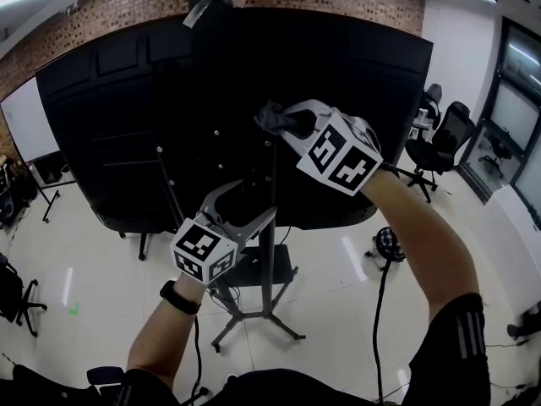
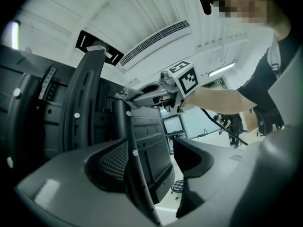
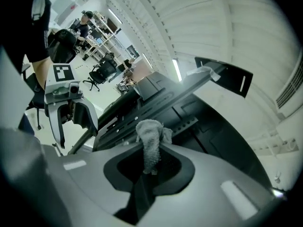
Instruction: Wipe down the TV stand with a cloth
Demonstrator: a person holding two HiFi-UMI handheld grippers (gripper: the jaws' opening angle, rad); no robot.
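The TV stand's dark upright pole (image 1: 269, 260) carries a big black screen, seen from its back (image 1: 152, 100). My right gripper (image 1: 281, 123) is shut on a small grey cloth (image 1: 267, 117), held against the top of the pole and its bracket. In the right gripper view the cloth (image 3: 151, 136) sticks out between the closed jaws of my right gripper (image 3: 150, 157). My left gripper (image 1: 256, 200) is lower down and open, one jaw on each side of the pole. In the left gripper view the pole (image 2: 130, 160) runs between the spread jaws of that gripper (image 2: 154, 162), and the cloth (image 2: 125, 94) shows above.
The stand has a small black shelf (image 1: 283, 271) and splayed legs (image 1: 254, 324) on a glossy white floor. Black office chairs (image 1: 444, 138) stand at the right, a whiteboard (image 1: 30, 121) at the left. A black cable (image 1: 380, 311) runs across the floor near the legs.
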